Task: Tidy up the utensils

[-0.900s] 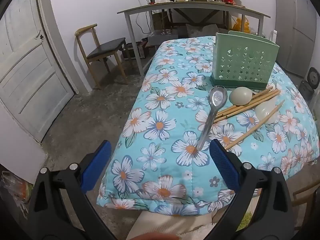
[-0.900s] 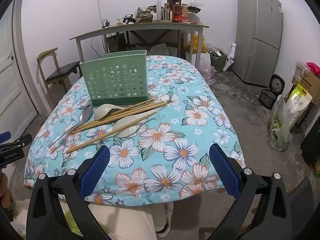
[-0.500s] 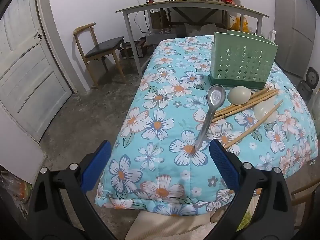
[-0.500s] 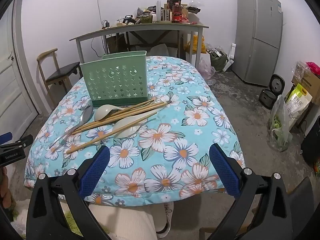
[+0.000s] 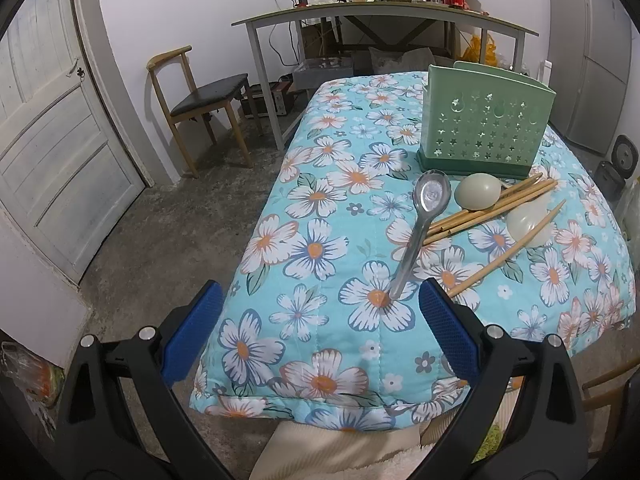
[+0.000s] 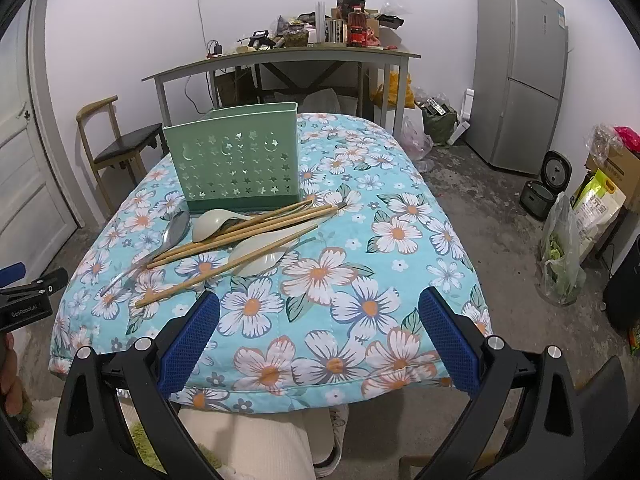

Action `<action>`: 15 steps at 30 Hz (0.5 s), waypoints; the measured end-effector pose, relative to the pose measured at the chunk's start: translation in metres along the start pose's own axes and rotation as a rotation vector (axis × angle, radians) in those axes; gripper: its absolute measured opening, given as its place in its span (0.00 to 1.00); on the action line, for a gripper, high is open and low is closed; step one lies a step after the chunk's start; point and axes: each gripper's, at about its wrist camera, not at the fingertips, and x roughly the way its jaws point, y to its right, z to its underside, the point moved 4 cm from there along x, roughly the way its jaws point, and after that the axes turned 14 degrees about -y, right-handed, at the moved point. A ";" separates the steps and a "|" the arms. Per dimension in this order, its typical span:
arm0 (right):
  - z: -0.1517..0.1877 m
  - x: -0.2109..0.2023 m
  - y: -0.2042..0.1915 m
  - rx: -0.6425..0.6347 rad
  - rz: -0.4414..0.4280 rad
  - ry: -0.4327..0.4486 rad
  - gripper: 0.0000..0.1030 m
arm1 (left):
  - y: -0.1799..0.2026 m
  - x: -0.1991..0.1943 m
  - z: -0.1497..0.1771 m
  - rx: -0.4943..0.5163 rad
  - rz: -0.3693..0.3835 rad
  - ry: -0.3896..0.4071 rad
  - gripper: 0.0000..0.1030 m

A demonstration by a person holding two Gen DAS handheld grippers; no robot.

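Observation:
A green perforated utensil holder [image 5: 484, 128] [image 6: 236, 160] stands on the floral-covered table [image 5: 320, 240] [image 6: 360, 280]. In front of it lie a metal spoon [image 5: 420, 224] [image 6: 160, 244], two pale green plastic spoons [image 5: 478, 191] [image 6: 212, 220] [image 6: 256, 256] and several wooden chopsticks [image 5: 496, 204] [image 6: 240, 236]. My left gripper [image 5: 320, 332] is open and empty, at the table's near left corner, just short of the metal spoon's handle. My right gripper [image 6: 320, 336] is open and empty at the table's near edge.
A wooden chair [image 5: 200, 96] and a white door [image 5: 52, 140] stand to the left. A cluttered grey desk [image 6: 280, 60] is behind the table. A grey fridge [image 6: 520, 72], bags [image 6: 560, 248] and a rice cooker [image 6: 544, 188] are to the right.
The left gripper has shifted slightly left and back, so the table sits a bit more to the right in its view. The right gripper has barely moved.

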 end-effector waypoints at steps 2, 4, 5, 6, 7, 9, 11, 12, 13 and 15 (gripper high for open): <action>0.000 0.000 0.001 0.001 0.001 0.002 0.94 | 0.000 0.000 0.000 -0.001 0.000 0.001 0.92; 0.000 0.000 0.001 0.001 -0.001 0.003 0.94 | 0.000 0.000 0.001 -0.001 0.000 0.001 0.92; 0.000 0.000 0.001 0.000 0.001 0.003 0.94 | 0.000 0.000 0.001 -0.001 0.000 0.000 0.92; 0.000 0.000 0.001 0.000 0.001 0.003 0.94 | 0.000 0.000 0.001 -0.002 -0.001 0.000 0.92; 0.000 0.000 0.001 0.000 -0.001 0.002 0.94 | 0.000 0.000 0.001 -0.002 -0.001 0.000 0.92; 0.001 0.000 0.000 -0.001 -0.001 0.002 0.94 | -0.001 0.000 0.001 -0.003 -0.001 -0.002 0.92; 0.000 0.001 0.000 -0.001 -0.001 0.003 0.94 | -0.002 0.001 0.001 -0.004 -0.001 -0.004 0.92; 0.000 0.001 0.000 0.000 -0.001 0.002 0.94 | -0.002 0.001 0.001 -0.004 -0.002 -0.004 0.92; 0.000 0.001 0.000 0.001 -0.001 0.002 0.94 | -0.002 0.001 0.001 -0.004 -0.002 -0.003 0.92; 0.000 0.000 0.000 -0.001 0.000 0.002 0.94 | -0.002 0.001 0.001 -0.004 -0.001 -0.005 0.92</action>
